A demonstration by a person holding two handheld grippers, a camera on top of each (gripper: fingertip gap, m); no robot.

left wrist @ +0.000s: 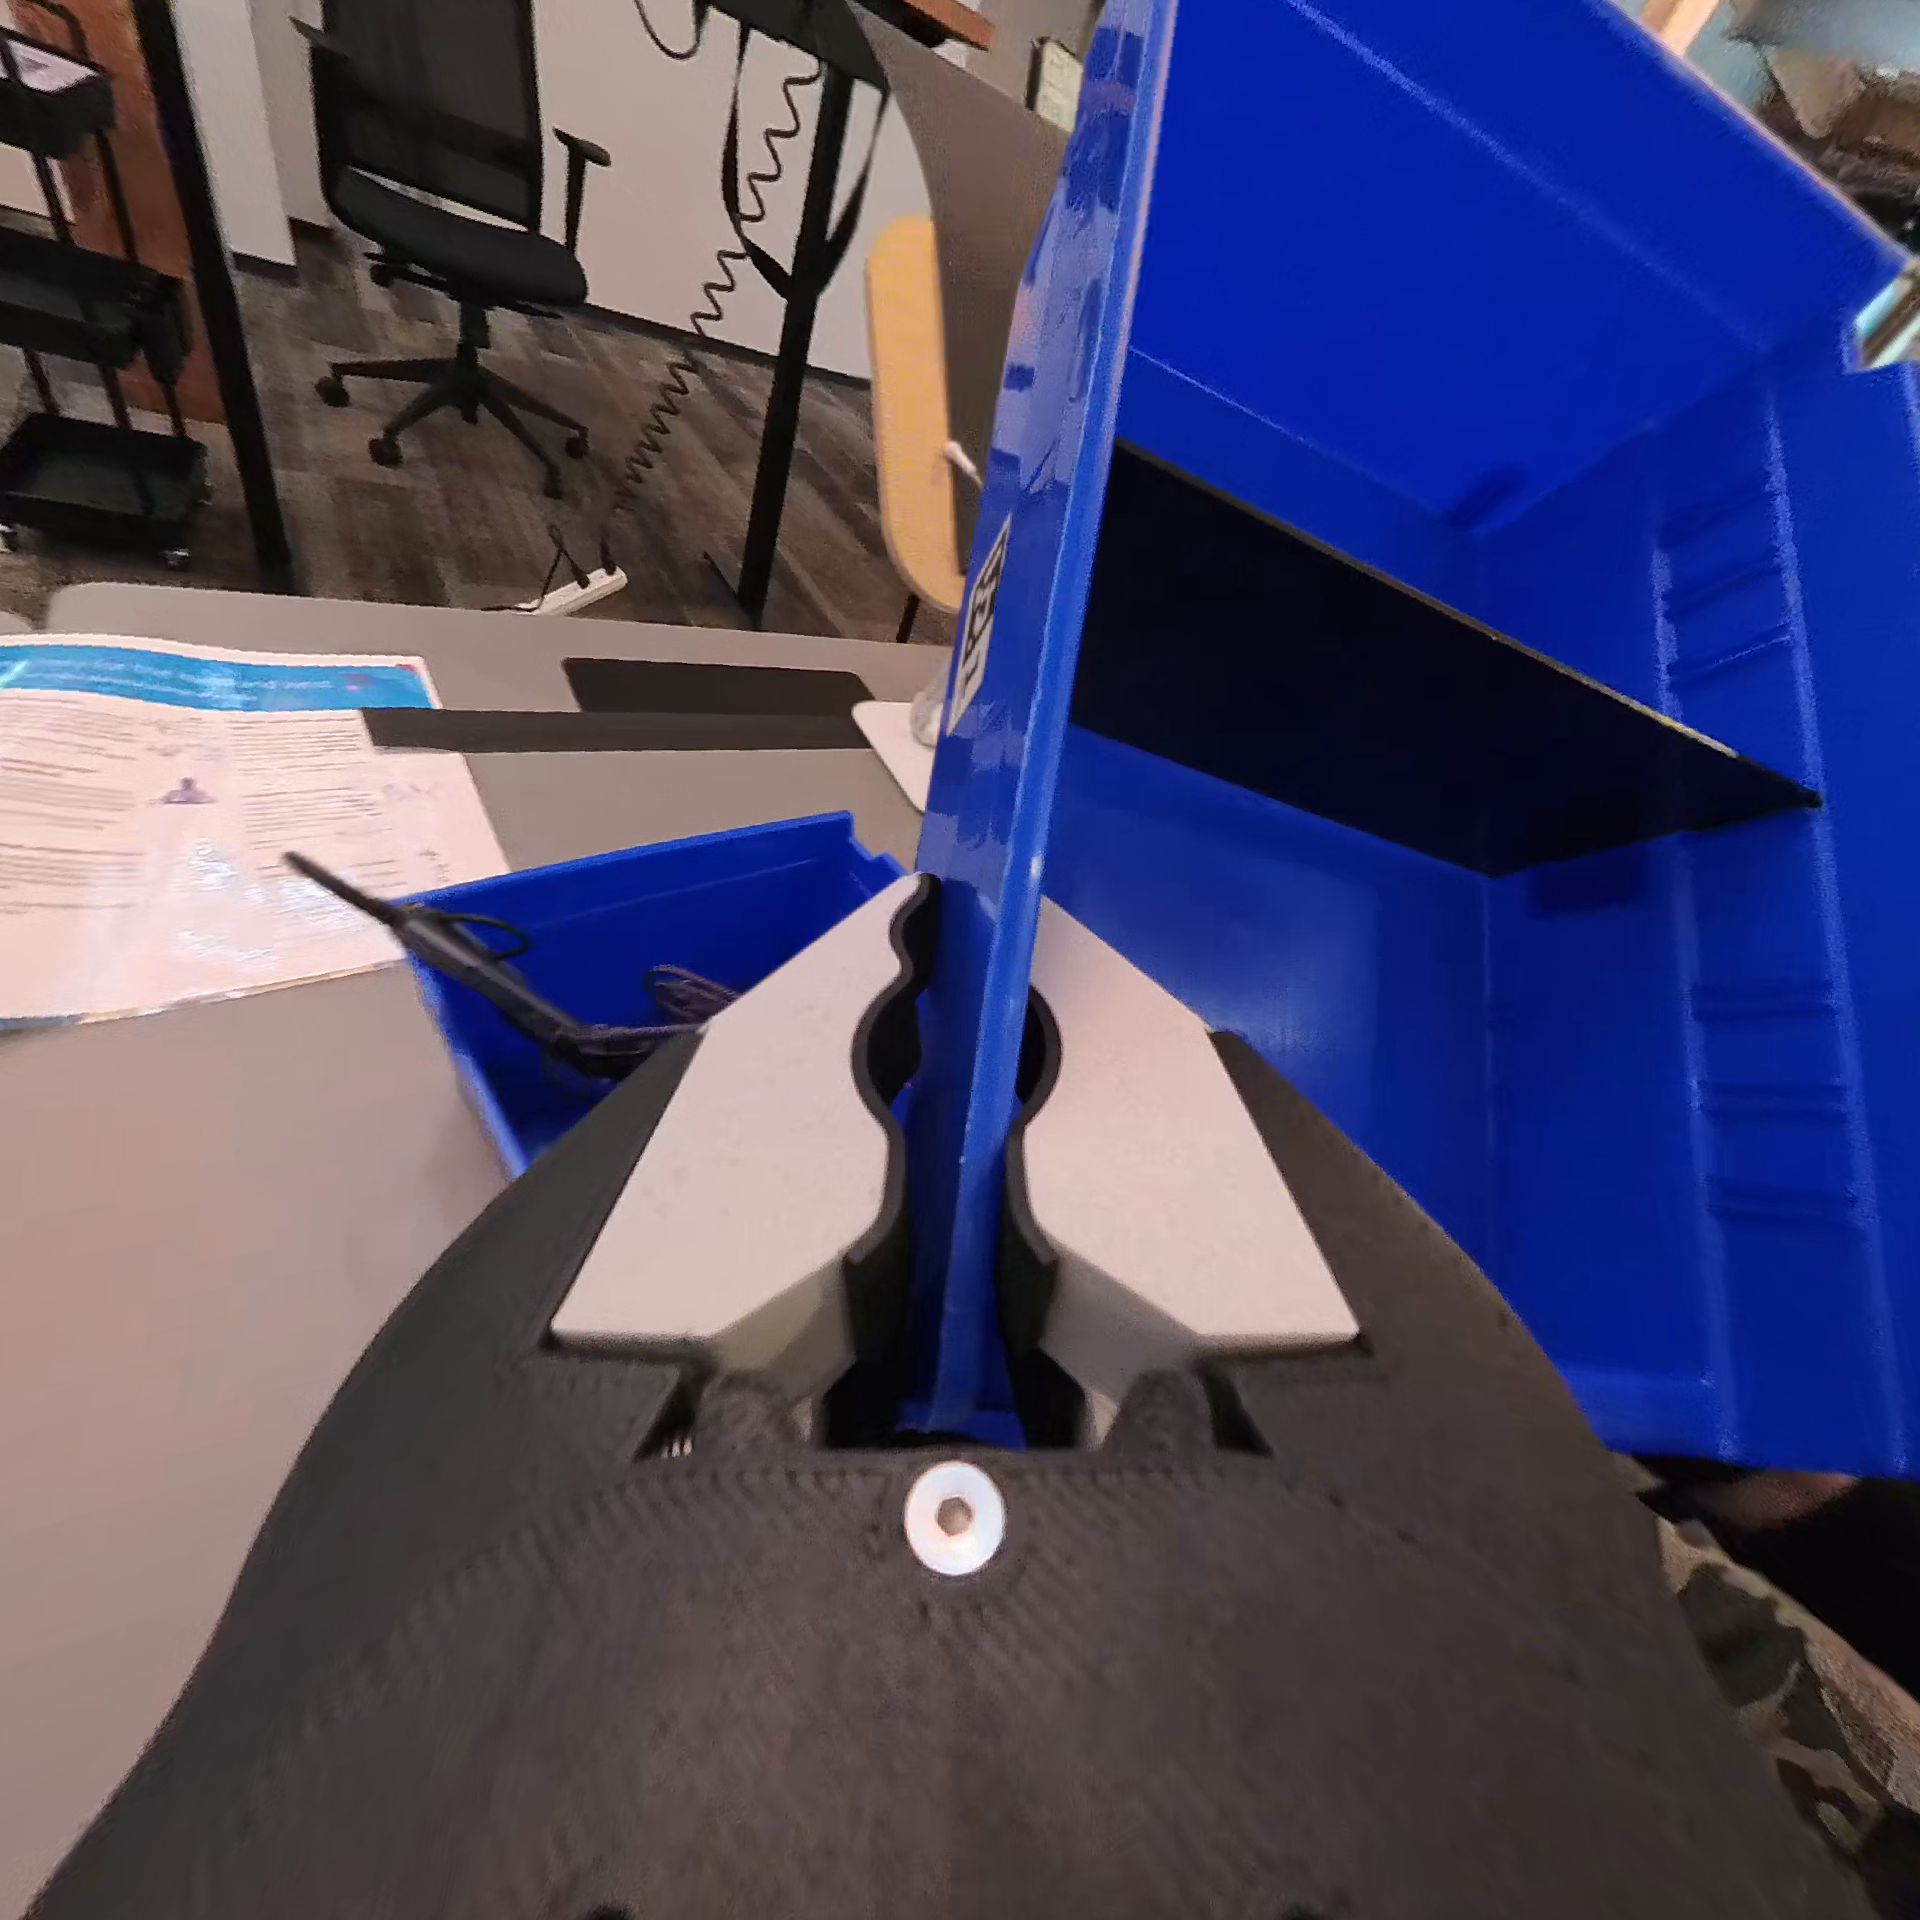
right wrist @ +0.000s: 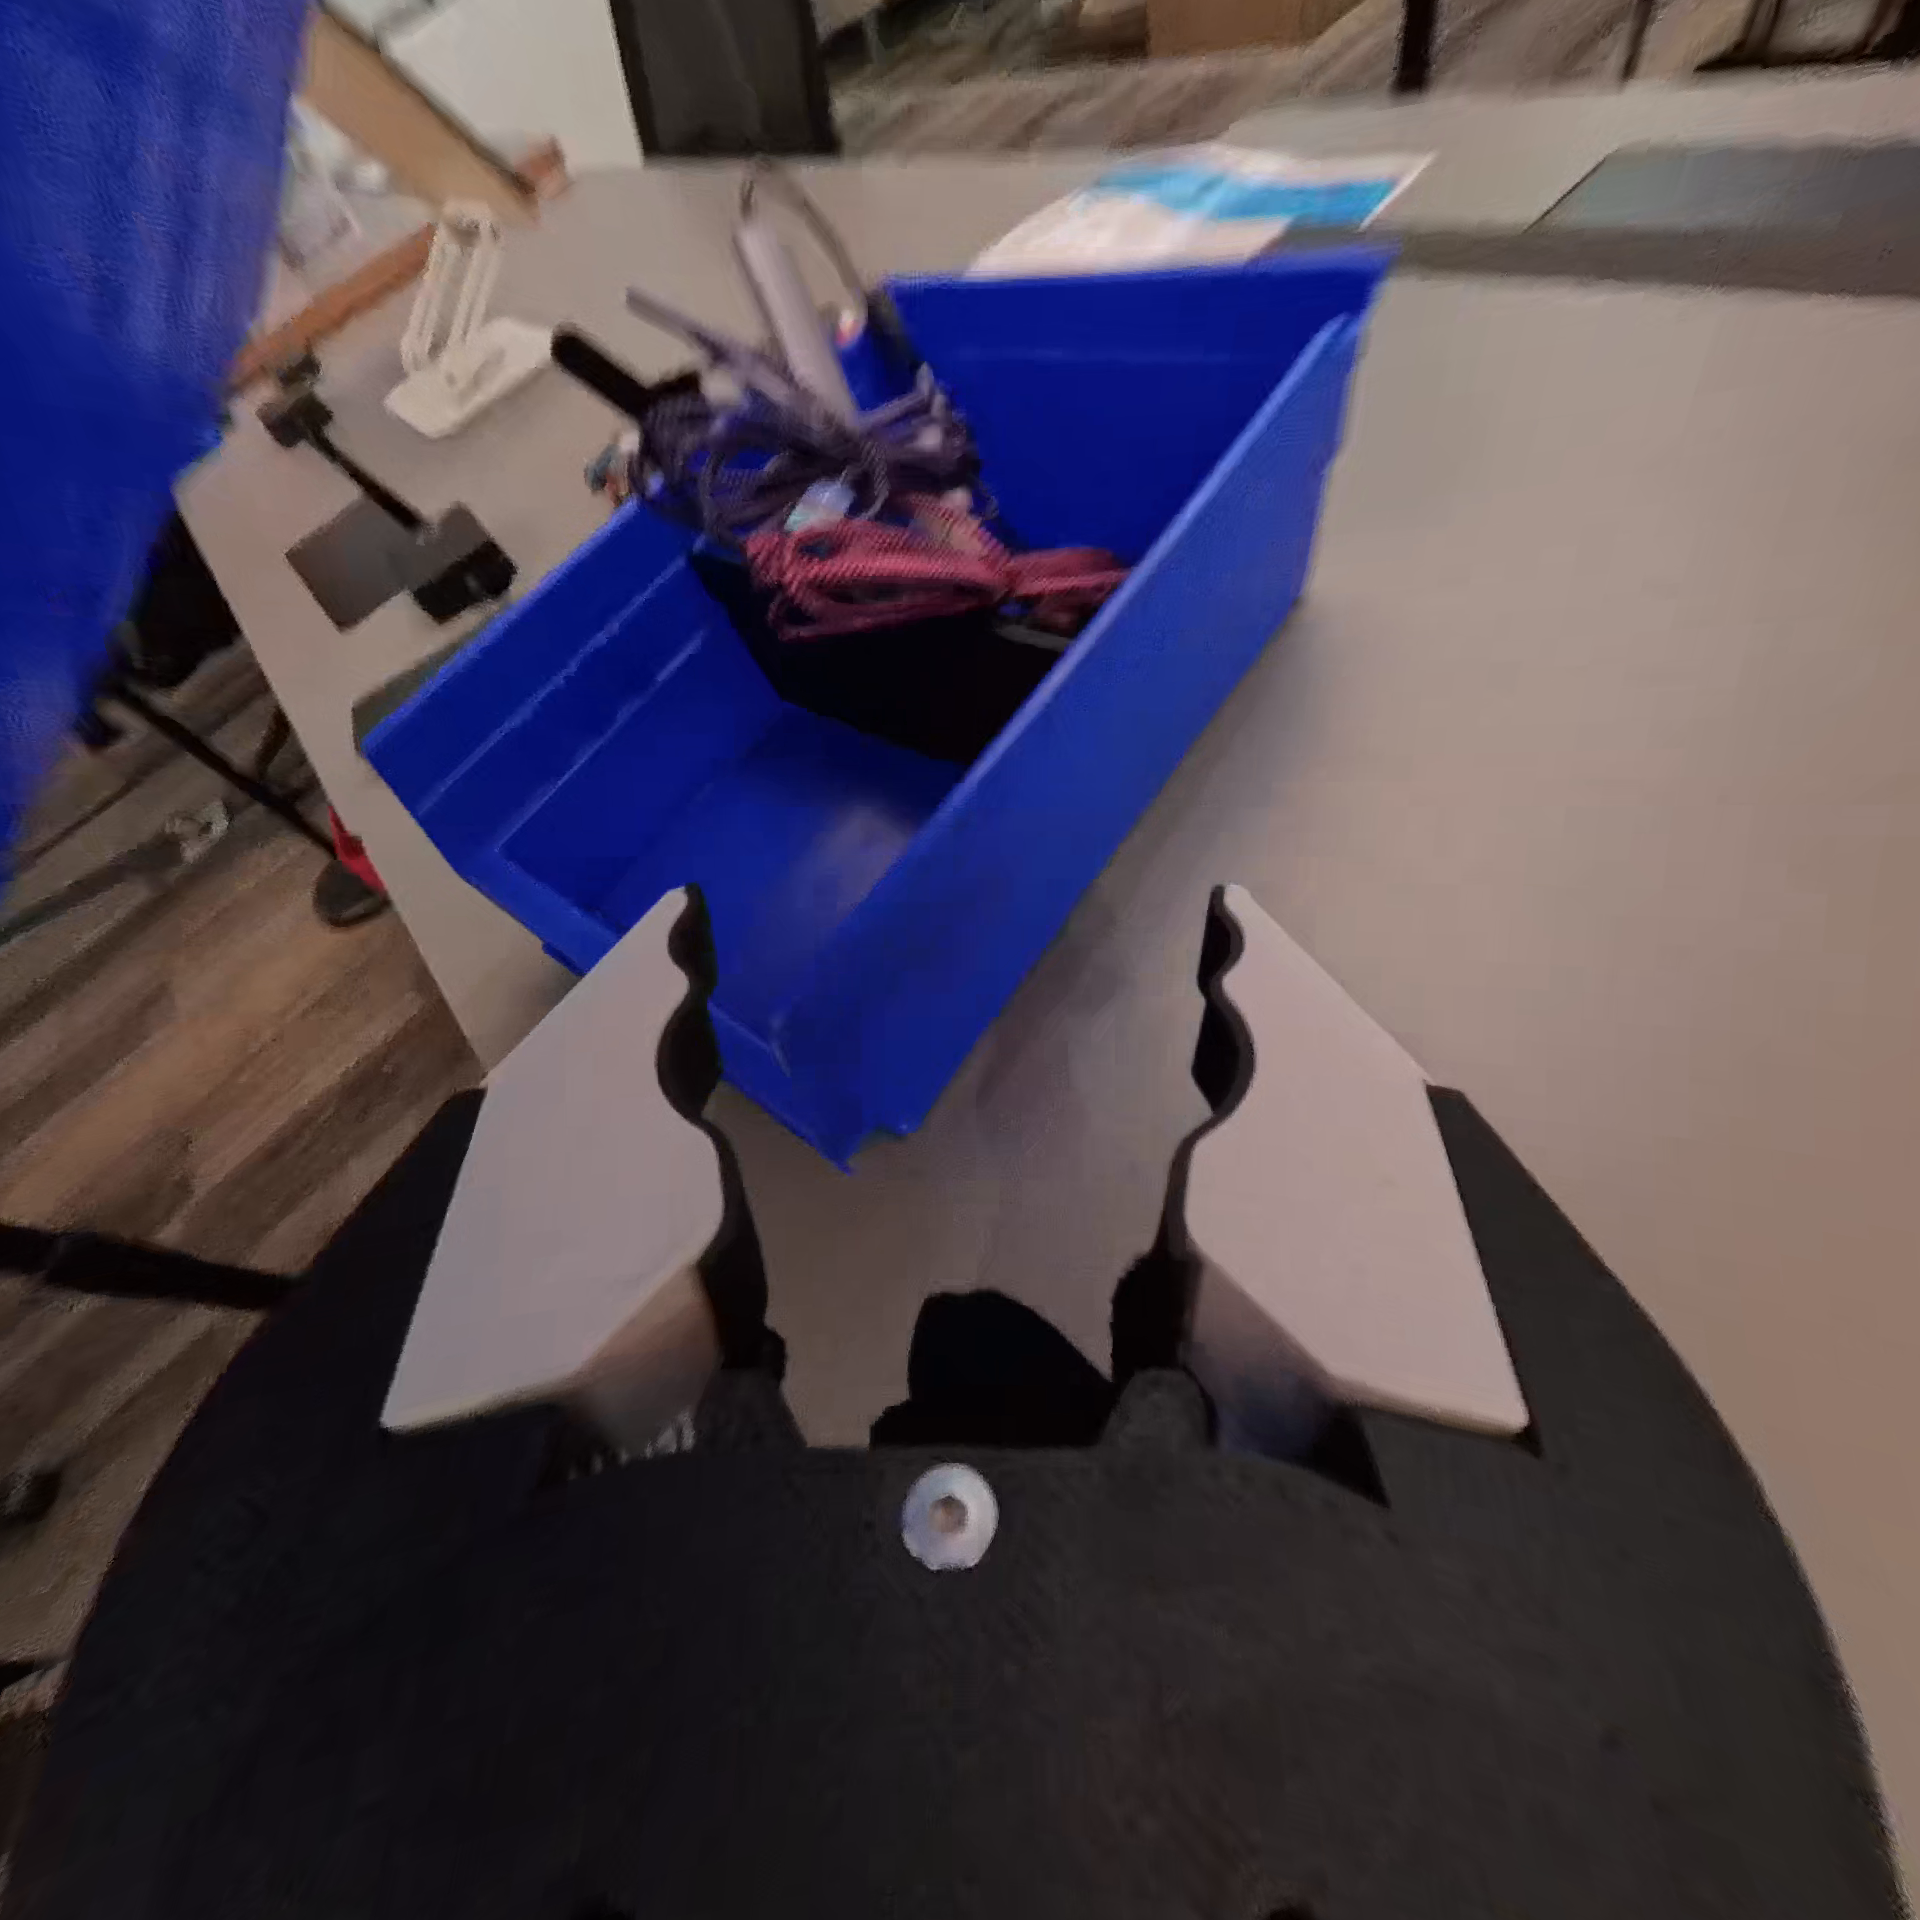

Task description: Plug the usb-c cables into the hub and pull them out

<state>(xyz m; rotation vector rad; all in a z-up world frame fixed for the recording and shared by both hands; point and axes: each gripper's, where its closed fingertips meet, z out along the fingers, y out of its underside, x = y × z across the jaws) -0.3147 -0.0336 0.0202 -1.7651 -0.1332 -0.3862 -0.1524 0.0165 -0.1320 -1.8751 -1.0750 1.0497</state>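
Observation:
My left gripper point(left wrist: 977, 935) is shut on the side wall of a blue bin point(left wrist: 1455, 935), held up off the table and tilted. It has a black divider point(left wrist: 1403, 707) and I see nothing in it. This bin also fills the upper left of the right wrist view point(right wrist: 104, 312). A second blue bin point(right wrist: 1091, 779) stands on the grey table, with tangled purple cables point(right wrist: 790, 447) and a red cable point(right wrist: 904, 582) behind its black divider. Its front half holds nothing. My right gripper point(right wrist: 956, 904) is open and empty, just above this bin's near corner. I cannot make out a hub for certain.
A printed sheet point(left wrist: 187, 831) lies on the table beyond the second bin point(left wrist: 644, 904). A white stand point(right wrist: 457, 343) and a dark flat device with a black lead point(right wrist: 416, 566) sit near the table's left edge. An office chair point(left wrist: 457, 229) stands beyond. Some 25 cm of space lies between my two pairs of fingers.

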